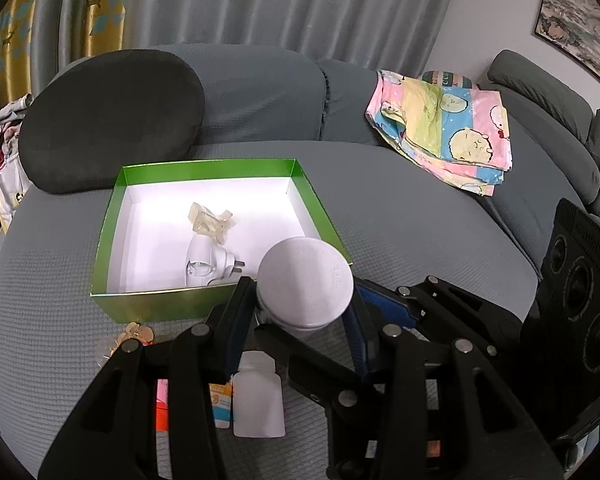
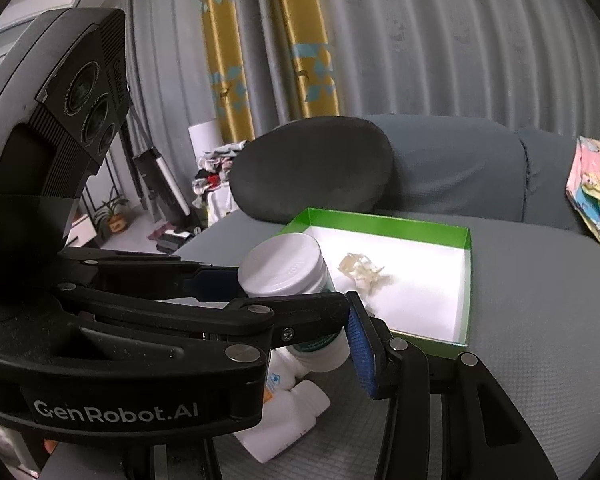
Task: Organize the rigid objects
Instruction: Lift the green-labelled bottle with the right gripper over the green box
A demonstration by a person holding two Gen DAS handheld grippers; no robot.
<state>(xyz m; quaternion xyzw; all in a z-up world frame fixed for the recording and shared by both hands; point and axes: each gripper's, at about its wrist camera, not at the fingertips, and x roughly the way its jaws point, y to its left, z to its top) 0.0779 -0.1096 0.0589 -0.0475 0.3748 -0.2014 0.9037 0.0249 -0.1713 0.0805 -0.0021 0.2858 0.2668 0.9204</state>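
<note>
- The left gripper (image 1: 304,304) clamps a white-lidded jar (image 1: 306,286), held in the air just in front of the green box (image 1: 160,308).
- The right gripper (image 1: 384,308) also presses on the jar's side, one blue pad (image 2: 360,354) against it.
- In the box lie a white plug (image 1: 208,260) and a crumpled wrapper (image 1: 212,222).
- A white bottle (image 1: 258,404) lies on the grey sofa cushion (image 1: 400,220) below.

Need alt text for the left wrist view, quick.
The left gripper jaws clamp a white-lidded jar just short of an open green box on a grey sofa, holding a white plug-in device and crumpled wrapper.
</note>
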